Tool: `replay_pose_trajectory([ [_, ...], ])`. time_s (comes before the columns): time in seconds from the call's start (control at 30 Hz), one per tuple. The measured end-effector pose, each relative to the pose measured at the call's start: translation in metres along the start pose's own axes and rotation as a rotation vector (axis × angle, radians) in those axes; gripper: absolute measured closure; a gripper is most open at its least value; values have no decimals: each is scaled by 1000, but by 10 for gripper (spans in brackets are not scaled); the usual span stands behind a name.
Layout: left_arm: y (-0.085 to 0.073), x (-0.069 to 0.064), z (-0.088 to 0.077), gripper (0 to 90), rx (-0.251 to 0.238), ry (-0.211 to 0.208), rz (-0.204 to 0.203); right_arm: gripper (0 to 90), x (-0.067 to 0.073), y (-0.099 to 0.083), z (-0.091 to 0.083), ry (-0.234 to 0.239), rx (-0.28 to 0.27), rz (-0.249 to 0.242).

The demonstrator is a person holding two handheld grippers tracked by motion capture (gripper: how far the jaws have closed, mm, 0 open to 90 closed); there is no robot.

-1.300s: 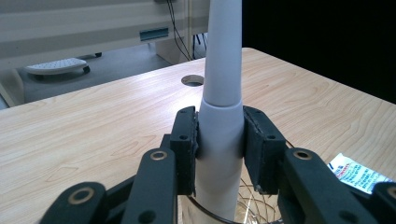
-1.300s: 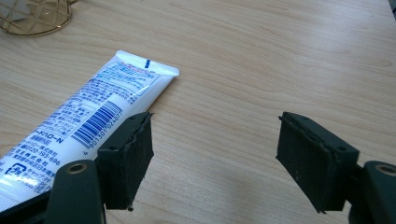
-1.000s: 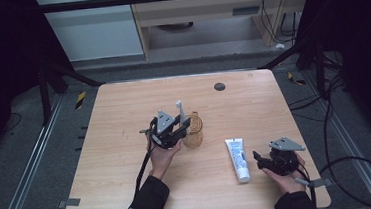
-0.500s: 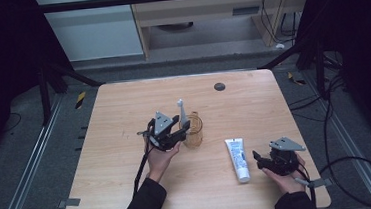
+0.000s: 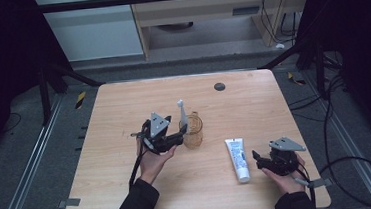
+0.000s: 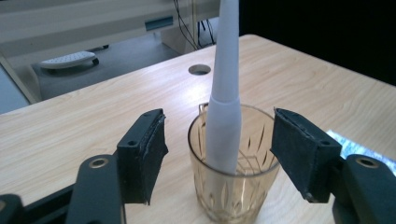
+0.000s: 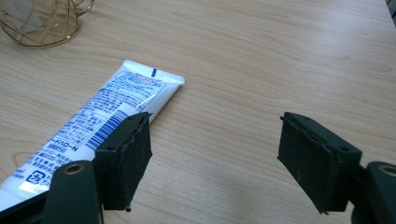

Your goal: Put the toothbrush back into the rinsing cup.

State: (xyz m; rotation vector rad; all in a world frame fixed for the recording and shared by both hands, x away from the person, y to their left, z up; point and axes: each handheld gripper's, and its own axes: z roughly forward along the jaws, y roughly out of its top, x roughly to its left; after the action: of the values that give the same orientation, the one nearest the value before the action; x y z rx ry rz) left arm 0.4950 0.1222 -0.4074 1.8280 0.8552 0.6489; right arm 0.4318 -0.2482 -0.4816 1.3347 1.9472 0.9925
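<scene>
Wooden table (image 5: 130, 189), amber cut-glass tumbler (image 6: 232, 177), white tapered toothbrush handle (image 6: 224, 93) upright inside

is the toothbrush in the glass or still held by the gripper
In the glass. The white toothbrush stands upright in the amber glass; the left gripper has just been opening, its pads apart from both.

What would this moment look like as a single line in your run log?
left gripper: jaws just opening, off toothbrush | toothbrush: upright in glass | right gripper: open beside toothpaste tube
</scene>
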Motion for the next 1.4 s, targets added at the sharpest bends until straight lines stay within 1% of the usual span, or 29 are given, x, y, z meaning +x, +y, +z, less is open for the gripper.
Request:
replay_pose_trajectory([
  [0.07, -2, 1, -5, 333, 18, 9, 23, 256, -1, 0, -2, -1, -5, 4],
  [0.17, -7, 5, -16, 323, 34, 10, 30, 256, -1, 0, -2, -4, -7, 8],
  [0.2, -7, 5, -16, 319, 34, 10, 30, 256, -1, 0, -3, -3, -9, 5],
  [0.23, -9, 6, -20, 316, 38, 13, 36, 256, -1, 1, -3, -3, -10, 3],
  [0.3, -13, 8, -26, 312, 45, 10, 31, 257, 0, 1, -4, -1, -10, 7],
  [0.4, -18, 9, -36, 309, 60, 16, 33, 262, 0, 1, -5, -1, -14, 1],
  [0.57, -30, 14, -52, 310, 75, 28, 11, 278, 1, 2, -6, 5, -14, -5],
  [0.6, -37, 18, -58, 310, 79, 36, -6, 282, 1, 2, -7, 6, -14, -7],
  [0.63, -37, 18, -58, 310, 79, 36, -6, 287, 2, 2, -7, 6, -14, -8],
  [0.67, -40, 20, -60, 310, 88, 42, -12, 287, 2, 2, -7, 6, -14, -8],
  [0.7, -46, 24, -64, 310, 100, 47, -28, 298, 2, 3, -8, 14, -13, -4],
  [0.73, -50, 26, -66, 310, 104, 49, -36, 303, 2, 3, -8, 15, -11, -4],
  [0.77, -50, 26, -66, 310, 104, 49, -36, 303, 2, 3, -8, 15, -11, -4],
  [0.8, -55, 28, -68, 310, 112, 56, -39, 311, 2, 3, -8, 16, -8, -15],
  [0.87, -61, 32, -72, 310, 128, 67, -45, 317, 3, 3, -8, 19, -7, -15],
  [0.9, -66, 34, -75, 309, 136, 74, -55, 325, 4, 3, -8, 23, -1, -12],
  [0.93, -66, 34, -75, 309, 136, 74, -55, 330, 4, 4, -8, 26, -1, -12],
  [1.03, -76, 39, -80, 310, 169, 97, -64, 342, 5, 4, -9, 35, 9, -9],
  [1.07, -78, 40, -81, 311, 172, 101, -72, 348, 5, 4, -9, 37, 11, -13],
  [1.1, -86, 44, -85, 313, 189, 114, -88, 369, 6, 4, -10, 48, 17, -19],
  [1.13, -86, 44, -85, 315, 189, 114, -88, 375, 7, 4, -10, 54, 23, -16],
  [1.17, -94, 47, -89, 316, 203, 125, -92, 383, 7, 4, -10, 57, 27, -18],
  [1.2, -94, 47, -89, 319, 203, 125, -92, 383, 7, 4, -10, 57, 27, -18],
  [1.27, -101, 50, -94, 322, 210, 144, -92, 399, 9, 4, -11, 66, 35, -20],
  [1.33, -106, 54, -99, 333, 212, 158, -103, 431, 11, 4, -11, 81, 55, -23],
  [1.4, -109, 58, -103, 335, 215, 177, -115, 444, 12, 4, -11, 86, 58, -28],
])
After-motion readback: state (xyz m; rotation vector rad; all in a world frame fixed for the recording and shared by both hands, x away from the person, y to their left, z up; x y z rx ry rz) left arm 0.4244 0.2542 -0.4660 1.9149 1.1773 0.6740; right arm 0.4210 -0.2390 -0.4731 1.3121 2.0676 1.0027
